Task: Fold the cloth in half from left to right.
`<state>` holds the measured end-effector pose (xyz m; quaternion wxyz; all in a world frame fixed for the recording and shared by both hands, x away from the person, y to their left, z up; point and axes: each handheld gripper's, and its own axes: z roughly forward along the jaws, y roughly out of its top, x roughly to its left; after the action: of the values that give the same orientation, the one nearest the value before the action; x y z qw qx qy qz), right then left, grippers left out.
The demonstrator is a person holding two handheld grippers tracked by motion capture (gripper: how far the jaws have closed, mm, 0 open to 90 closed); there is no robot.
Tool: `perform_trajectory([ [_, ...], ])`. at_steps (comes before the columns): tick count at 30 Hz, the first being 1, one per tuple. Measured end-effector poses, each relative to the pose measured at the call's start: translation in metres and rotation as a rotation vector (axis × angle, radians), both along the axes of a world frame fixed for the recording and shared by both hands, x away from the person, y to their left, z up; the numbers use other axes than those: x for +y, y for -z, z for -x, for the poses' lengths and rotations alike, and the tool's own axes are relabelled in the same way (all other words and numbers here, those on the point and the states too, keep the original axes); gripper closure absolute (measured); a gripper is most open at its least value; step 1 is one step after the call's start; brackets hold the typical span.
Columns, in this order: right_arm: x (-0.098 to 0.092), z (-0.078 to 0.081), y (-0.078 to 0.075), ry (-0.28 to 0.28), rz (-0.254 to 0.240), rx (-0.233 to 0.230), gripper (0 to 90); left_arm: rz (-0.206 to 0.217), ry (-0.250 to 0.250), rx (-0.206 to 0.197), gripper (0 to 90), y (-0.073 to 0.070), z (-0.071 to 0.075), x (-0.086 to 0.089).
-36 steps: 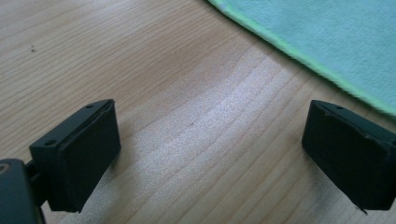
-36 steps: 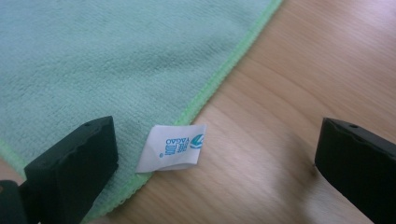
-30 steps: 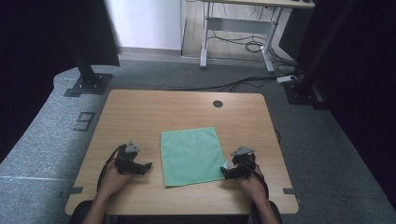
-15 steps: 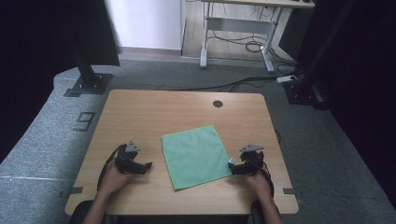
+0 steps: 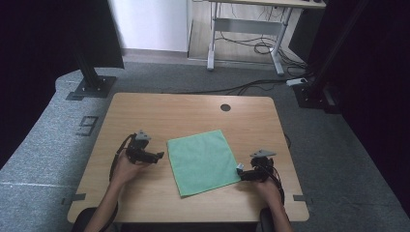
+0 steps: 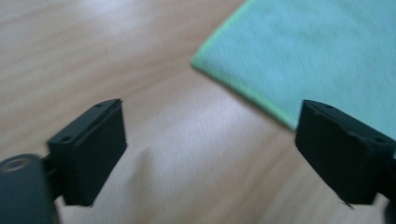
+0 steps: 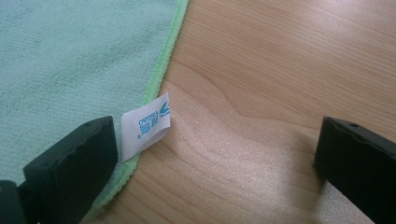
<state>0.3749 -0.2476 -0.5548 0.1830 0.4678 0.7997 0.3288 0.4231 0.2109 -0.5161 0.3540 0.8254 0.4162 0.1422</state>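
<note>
We see the green cloth lying flat at the table centre. The left gripper, at the cloth's 9 o'clock, has jaws apart, just narrowing, nothing between them. The right gripper, at 4 o'clock, stands wide open beside the white label.

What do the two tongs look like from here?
Both tongs, left and right, are black, each topped by a grey three-cornered plate and trailing a black cable. Their jaws are blocky black rectangular pads. The person's forearms are bare, no sleeves.
</note>
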Motion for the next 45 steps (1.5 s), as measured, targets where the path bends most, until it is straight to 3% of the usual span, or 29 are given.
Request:
perform_trajectory([
  [9,-0.001,0.000,0.001,-0.008,-0.006,-0.010,0.0,0.003,-0.031,-0.015,22.1,-0.003,-0.029,-0.019],
  [13,-0.001,0.000,0.001,-0.008,-0.008,-0.013,0.0,-0.035,-0.048,-0.020,25.5,0.001,-0.039,-0.026],
  [16,-0.001,0.000,0.001,-0.009,-0.008,-0.015,0.0,-0.027,-0.065,-0.019,29.1,0.003,-0.043,-0.030],
  [17,-0.001,0.000,0.001,-0.009,-0.009,-0.015,0.0,-0.042,-0.075,-0.018,29.8,0.005,-0.045,-0.032],
  [25,-0.001,0.000,0.002,-0.013,-0.010,-0.018,0.0,-0.101,-0.107,0.012,31.1,0.022,-0.052,-0.036],
  [28,-0.002,0.000,0.002,-0.013,-0.010,-0.019,0.0,-0.060,-0.103,0.006,30.4,0.026,-0.052,-0.030],
  [34,-0.002,0.000,0.002,-0.015,-0.010,-0.020,0.0,-0.038,-0.100,-0.024,25.5,0.031,-0.052,-0.026],
  [45,-0.001,-0.001,-0.002,-0.042,-0.021,0.002,3.0,-0.044,-0.123,-0.017,19.2,0.031,-0.053,-0.026],
])
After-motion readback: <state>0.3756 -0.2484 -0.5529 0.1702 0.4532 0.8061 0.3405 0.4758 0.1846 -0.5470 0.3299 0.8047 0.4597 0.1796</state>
